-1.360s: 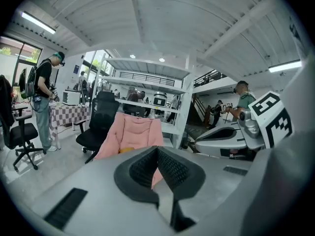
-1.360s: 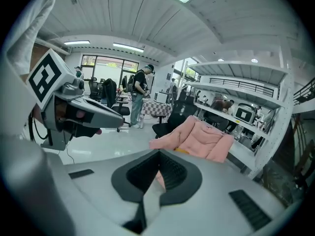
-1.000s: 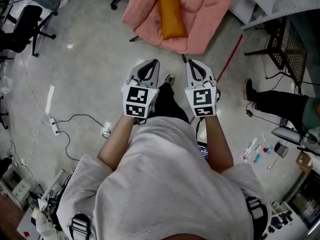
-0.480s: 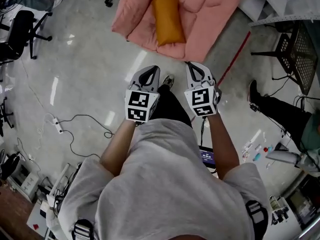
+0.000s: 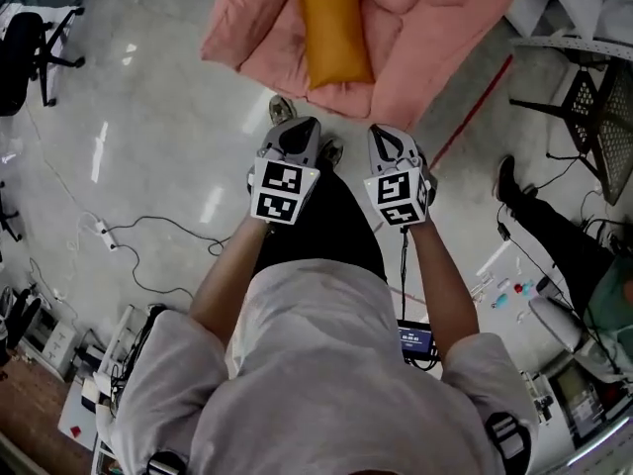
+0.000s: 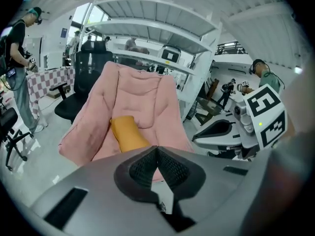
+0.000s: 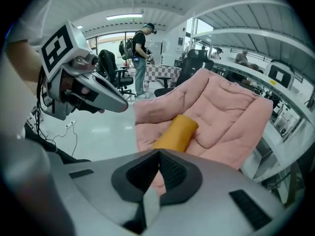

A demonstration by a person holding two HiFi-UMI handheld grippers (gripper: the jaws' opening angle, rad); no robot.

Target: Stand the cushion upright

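An orange cushion (image 5: pixel 333 30) lies flat on the seat of a pink padded lounge chair (image 5: pixel 425 38) at the top of the head view. It also shows in the left gripper view as the orange cushion (image 6: pixel 129 133) and in the right gripper view (image 7: pixel 176 132). My left gripper (image 5: pixel 300 127) and right gripper (image 5: pixel 384 133) hang side by side just short of the chair's front edge, both shut and empty, tips pointing toward the cushion.
A red strip (image 5: pixel 473 102) runs along the floor right of the chair. White power strip and cables (image 5: pixel 107 234) lie at left. A seated person's legs (image 5: pixel 554 236) are at right, an office chair (image 5: pixel 25 43) at top left. A standing person (image 7: pixel 141 58) is behind.
The chair and cushion have come closer and larger in the head view as I walked toward them. Both grippers have sunk lower and stay shut.
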